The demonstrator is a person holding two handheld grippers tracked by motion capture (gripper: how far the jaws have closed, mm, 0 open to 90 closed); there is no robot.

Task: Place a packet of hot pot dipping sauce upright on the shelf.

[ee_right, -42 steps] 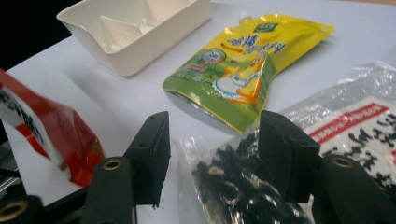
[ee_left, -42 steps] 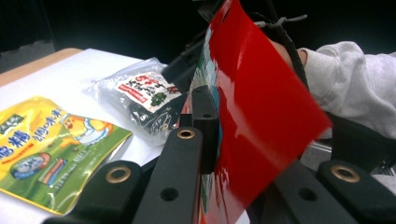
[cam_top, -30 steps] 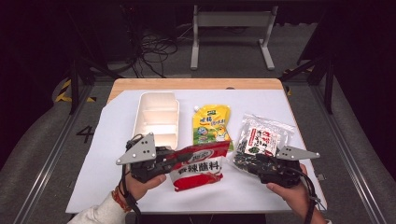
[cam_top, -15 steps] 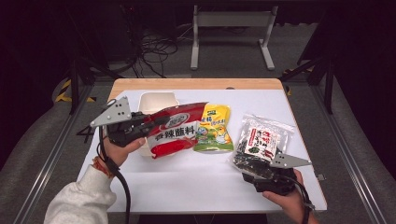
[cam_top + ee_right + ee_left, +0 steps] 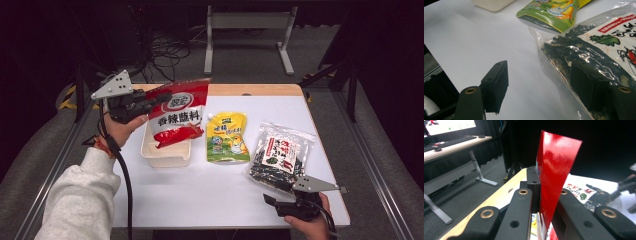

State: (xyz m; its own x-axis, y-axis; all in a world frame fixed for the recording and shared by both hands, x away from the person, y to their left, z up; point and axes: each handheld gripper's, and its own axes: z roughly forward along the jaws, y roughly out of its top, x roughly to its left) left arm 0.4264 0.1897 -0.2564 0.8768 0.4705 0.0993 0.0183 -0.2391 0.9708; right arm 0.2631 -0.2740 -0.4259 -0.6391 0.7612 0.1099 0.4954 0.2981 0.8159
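The left gripper (image 5: 150,101) pinches the red pouch (image 5: 177,114), limp, slick and light, by its 9 o'clock edge over the tray (image 5: 165,155); the right gripper (image 5: 541,85) gapes beside the seaweed bag (image 5: 280,157).

Light fell from above onto the white table (image 5: 200,195), which read bright and even against a near-black room. Shadows under the packets were soft and short. In the left gripper view a broad glare streaked the glossy red pouch (image 5: 554,170) (its top edge almost washed out), and the near jaws were blurred. The clear seaweed bag (image 5: 584,57) caught small specular glints. The high view was soft and slightly grainy.
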